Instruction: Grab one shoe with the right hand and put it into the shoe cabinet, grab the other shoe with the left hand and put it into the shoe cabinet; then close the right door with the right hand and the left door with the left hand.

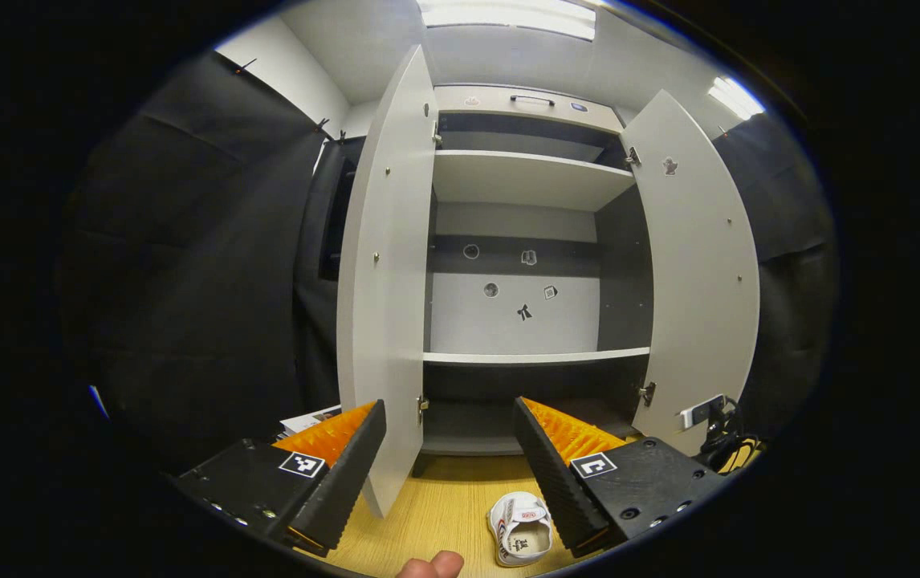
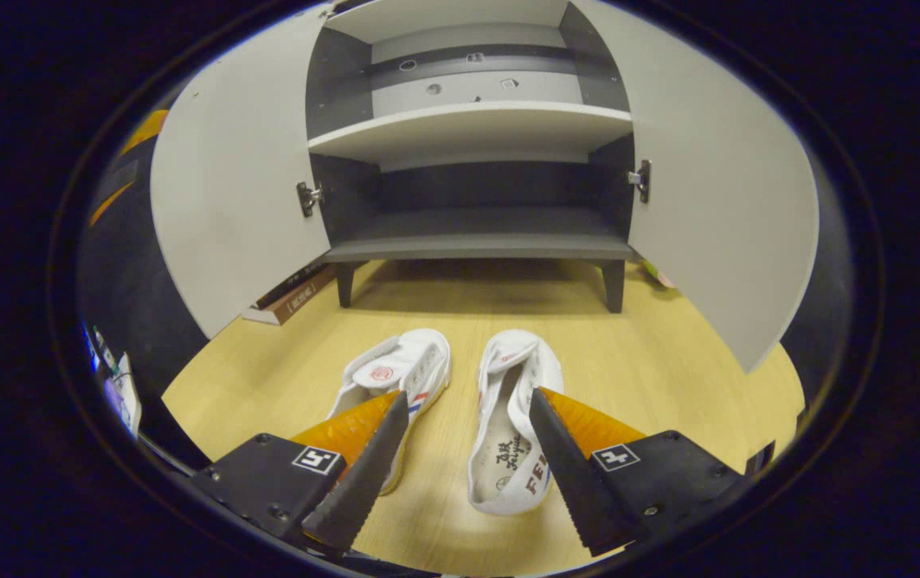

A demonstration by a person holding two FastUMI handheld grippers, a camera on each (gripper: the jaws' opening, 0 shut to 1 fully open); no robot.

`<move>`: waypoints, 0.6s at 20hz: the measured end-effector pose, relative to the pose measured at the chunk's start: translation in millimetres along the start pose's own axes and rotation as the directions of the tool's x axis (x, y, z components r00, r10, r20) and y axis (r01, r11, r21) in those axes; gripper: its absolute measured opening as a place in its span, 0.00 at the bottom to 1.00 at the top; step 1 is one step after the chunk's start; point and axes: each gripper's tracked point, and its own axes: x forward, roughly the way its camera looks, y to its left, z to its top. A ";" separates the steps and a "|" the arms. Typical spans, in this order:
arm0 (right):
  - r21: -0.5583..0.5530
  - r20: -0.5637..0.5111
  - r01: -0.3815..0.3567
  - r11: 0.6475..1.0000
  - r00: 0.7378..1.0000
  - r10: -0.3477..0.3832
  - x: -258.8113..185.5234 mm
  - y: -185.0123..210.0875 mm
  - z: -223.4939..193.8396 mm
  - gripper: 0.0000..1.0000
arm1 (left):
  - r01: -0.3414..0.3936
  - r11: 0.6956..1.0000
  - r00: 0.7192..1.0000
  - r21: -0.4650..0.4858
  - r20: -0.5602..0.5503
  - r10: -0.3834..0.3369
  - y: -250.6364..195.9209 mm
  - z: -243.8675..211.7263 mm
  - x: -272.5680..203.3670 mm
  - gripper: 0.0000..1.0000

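The shoe cabinet (image 2: 476,120) stands with both flat pale doors swung wide, its dark lower shelf (image 2: 480,241) bare, on short legs over a wood-grain floor (image 2: 653,353). Two white canvas shoes lie side by side before it: the left shoe (image 2: 400,373) and the right shoe (image 2: 512,425). The right tool (image 2: 468,425) hangs spread wide just above them, gripping nothing. The left tool (image 1: 450,449) is likewise spread apart and empty, facing the cabinet.

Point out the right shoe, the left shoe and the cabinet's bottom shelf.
right shoe (image 2: 512,425), right gripper view, on its insole.
left shoe (image 2: 396,371), right gripper view, on its tongue.
bottom shelf (image 2: 480,229), right gripper view, on its bare top.
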 end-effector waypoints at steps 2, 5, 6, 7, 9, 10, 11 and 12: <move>0.011 -0.039 -0.007 1.000 0.999 0.007 10.3 1.6 -11.1 0.95 | -0.003 1.000 1.000 -0.001 -0.003 0.003 2.9 -1.6 0.9 0.95; 0.042 -0.082 -0.012 0.999 0.997 0.015 25.7 0.0 -20.4 0.89 | -0.007 1.000 1.000 -0.004 -0.011 0.007 6.8 -5.1 2.5 0.95; 0.052 -0.094 -0.013 0.999 0.995 0.018 31.0 -0.6 -22.2 0.87 | -0.008 1.000 1.000 -0.004 -0.016 0.008 7.1 -6.6 3.0 0.95; 0.061 -0.104 -0.016 0.998 0.994 0.022 37.0 -0.1 -25.3 0.82 | -0.009 1.000 1.000 -0.004 -0.019 0.009 8.7 -8.7 3.7 0.95; 0.057 -0.119 -0.009 0.998 0.993 0.016 48.1 -3.3 -27.4 0.76 | -0.014 1.000 1.000 -0.003 -0.025 0.014 11.6 -11.1 5.4 0.95; 0.052 -0.128 -0.008 0.999 0.992 0.014 53.9 -3.1 -30.2 0.75 | -0.016 1.000 1.000 -0.002 -0.027 0.016 12.7 -12.0 5.7 0.95; 0.049 -0.133 -0.008 0.999 0.991 0.014 58.8 -1.7 -32.7 0.69 | -0.019 1.000 0.999 -0.001 -0.031 0.019 14.5 -13.9 6.4 0.95; 0.040 -0.135 -0.004 0.999 0.991 0.010 63.5 -2.0 -32.8 0.67 | -0.023 1.000 0.999 0.000 -0.035 0.023 15.8 -15.9 7.2 0.95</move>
